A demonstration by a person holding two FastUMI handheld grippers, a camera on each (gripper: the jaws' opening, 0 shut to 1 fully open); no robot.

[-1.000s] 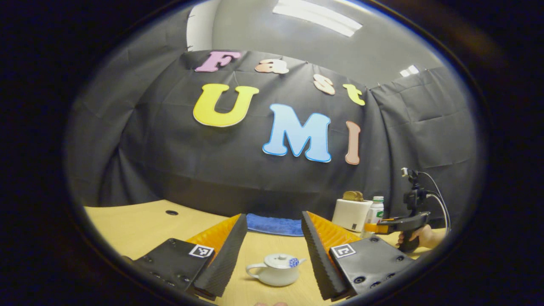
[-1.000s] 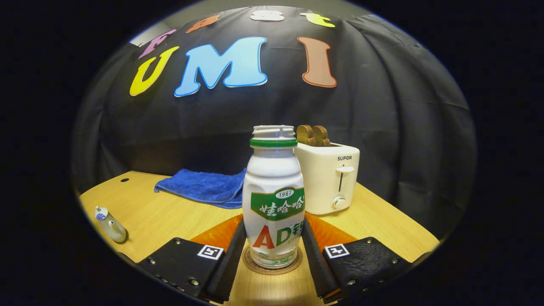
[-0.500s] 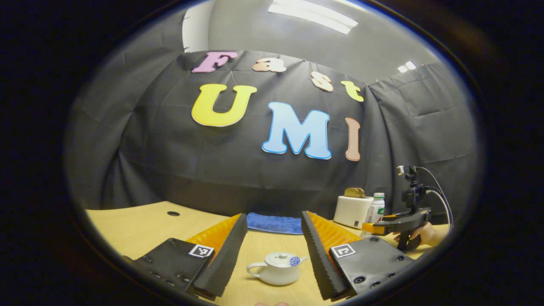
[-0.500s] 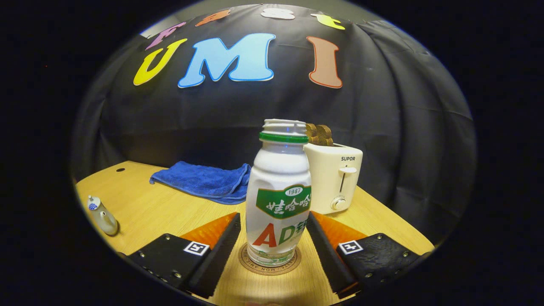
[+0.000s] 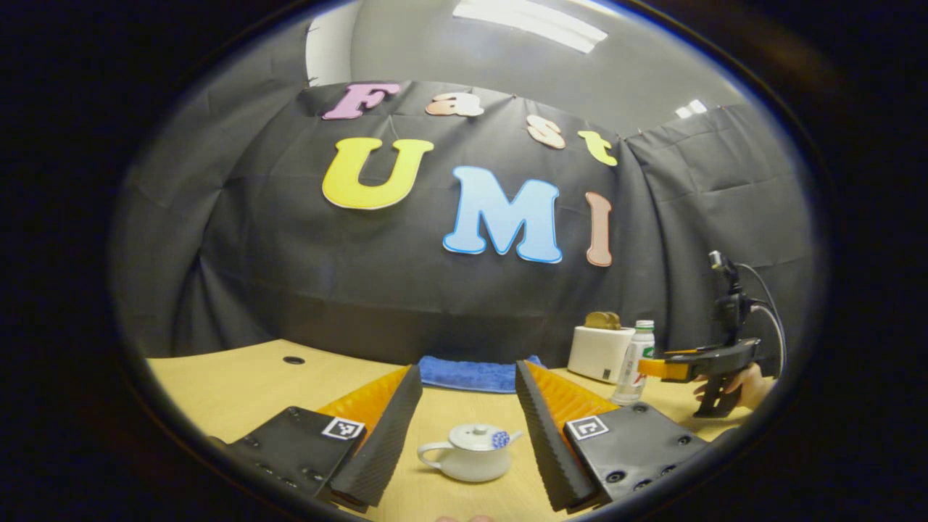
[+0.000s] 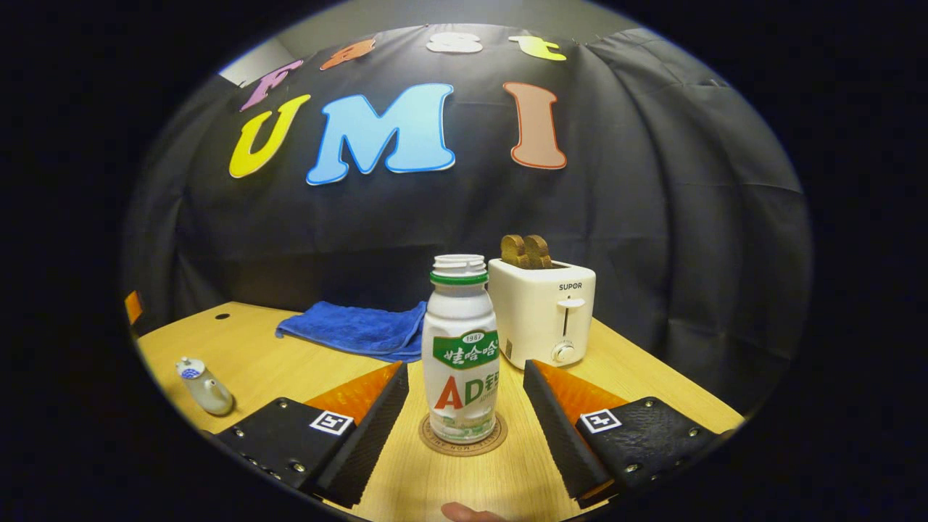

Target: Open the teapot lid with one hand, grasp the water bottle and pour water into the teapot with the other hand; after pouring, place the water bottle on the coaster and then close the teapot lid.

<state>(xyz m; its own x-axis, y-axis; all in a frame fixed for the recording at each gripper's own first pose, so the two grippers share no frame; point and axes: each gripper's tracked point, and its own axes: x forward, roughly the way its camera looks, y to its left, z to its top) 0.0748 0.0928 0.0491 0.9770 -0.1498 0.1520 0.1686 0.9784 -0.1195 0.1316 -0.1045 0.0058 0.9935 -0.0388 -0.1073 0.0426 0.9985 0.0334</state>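
Right gripper view: water bottle [image 6: 462, 348] stands on coaster [image 6: 494, 439], just ahead between wide fingers [image 6: 558, 413], not touched. Looks light, smooth, slippery; squeeze middle. Left gripper view: teapot [image 5: 470, 454] between wide fingers [image 5: 540, 420]; looks breakable; pinch lid knob [image 5: 478, 429].

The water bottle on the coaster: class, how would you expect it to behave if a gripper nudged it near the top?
The water bottle stands tall on a narrow base, so a high nudge would probably tip it. It has no cap, so anything inside could spill. Its plastic body looks light and may dent under a firm squeeze.
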